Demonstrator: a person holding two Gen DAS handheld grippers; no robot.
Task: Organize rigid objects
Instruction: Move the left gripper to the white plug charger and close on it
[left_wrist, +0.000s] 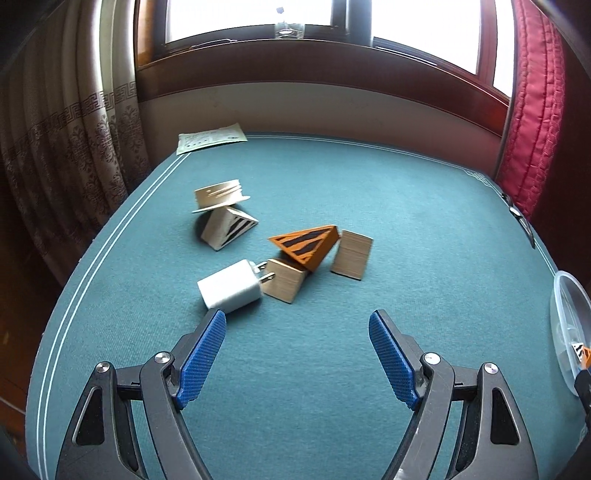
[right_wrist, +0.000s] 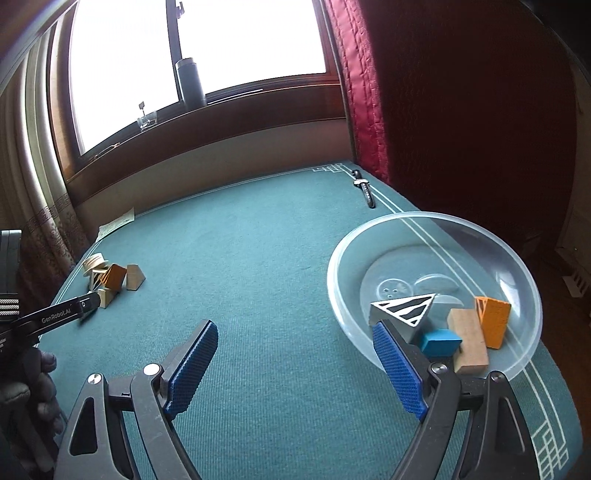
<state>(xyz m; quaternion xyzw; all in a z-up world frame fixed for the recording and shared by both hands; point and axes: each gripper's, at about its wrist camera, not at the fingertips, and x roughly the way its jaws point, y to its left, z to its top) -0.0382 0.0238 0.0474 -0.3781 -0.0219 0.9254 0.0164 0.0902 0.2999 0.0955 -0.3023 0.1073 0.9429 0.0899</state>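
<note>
On the teal table mat lies a cluster: a white plug charger (left_wrist: 231, 285), a wooden block (left_wrist: 286, 280), an orange striped wedge (left_wrist: 306, 245), a second wooden block (left_wrist: 351, 259), a white striped wedge (left_wrist: 229, 228) and a wooden spool (left_wrist: 220, 195). My left gripper (left_wrist: 297, 321) stands open just short of the charger, nothing between its blue pads. My right gripper (right_wrist: 295, 328) is open and empty beside a clear plastic bowl (right_wrist: 517, 258), which holds a white striped wedge (right_wrist: 404, 309), a blue block (right_wrist: 440, 342), a wooden block (right_wrist: 468, 339) and an orange piece (right_wrist: 493, 320).
A paper sheet (left_wrist: 211, 138) lies at the mat's far left corner. A wristwatch (right_wrist: 364, 187) rests by the far right edge near the red curtain (right_wrist: 365, 92). A dark bottle (right_wrist: 190, 81) and a glass (left_wrist: 289, 30) stand on the windowsill. A gloved hand (right_wrist: 26, 387) holds the left gripper.
</note>
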